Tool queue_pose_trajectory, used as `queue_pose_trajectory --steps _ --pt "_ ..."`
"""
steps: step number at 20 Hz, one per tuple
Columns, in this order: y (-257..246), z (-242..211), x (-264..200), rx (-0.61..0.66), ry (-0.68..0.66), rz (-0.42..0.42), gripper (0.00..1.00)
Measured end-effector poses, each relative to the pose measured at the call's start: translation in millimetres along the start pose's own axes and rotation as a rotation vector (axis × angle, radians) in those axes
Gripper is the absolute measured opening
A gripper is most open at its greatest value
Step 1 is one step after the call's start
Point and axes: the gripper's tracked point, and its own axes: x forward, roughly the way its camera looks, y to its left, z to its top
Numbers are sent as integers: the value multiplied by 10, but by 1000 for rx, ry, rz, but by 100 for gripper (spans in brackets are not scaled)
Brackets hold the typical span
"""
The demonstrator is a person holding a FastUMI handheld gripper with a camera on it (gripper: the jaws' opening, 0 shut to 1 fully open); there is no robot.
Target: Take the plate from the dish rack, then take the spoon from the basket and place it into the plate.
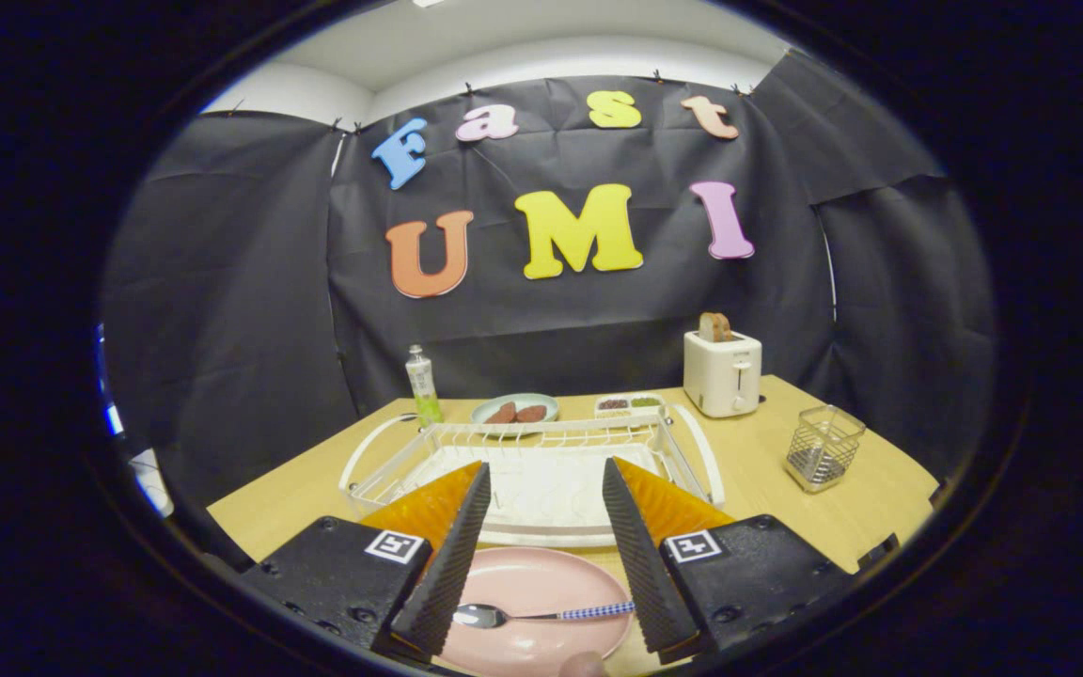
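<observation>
Black cloth wall (250, 282) wraps the booth on three sides, clipped along the top. White wall and ceiling (541, 47) above it. Light wood counter (758, 461) below.

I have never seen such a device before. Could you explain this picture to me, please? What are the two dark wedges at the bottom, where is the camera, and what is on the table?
The two wedges are the fingers of a hand-held gripper; a person carries it, there is no robot arm. The camera sits on that gripper and looks forward along its jaws, which stand open and hold nothing.

Between the fingers, on a wooden table, lies a pink plate with a spoon resting in it. Just beyond is a white dish rack. Behind it stand a bottle, a plate with food and a small divided tray. To the right are a toaster with bread in it and a wire basket.
</observation>
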Motion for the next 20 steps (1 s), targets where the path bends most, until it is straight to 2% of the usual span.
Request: queue_pose_trajectory --steps 3,10,13,16,20 --pt "-145 180 -109 -15 -54 -31 93" --pt "-498 480 -583 -103 -250 -164 97" --pt "-451 372 -834 -119 -292 -170 97" --pt "-420 199 -968 -122 -264 -158 98" --pt "-418 182 -1080 -91 -255 -142 98"
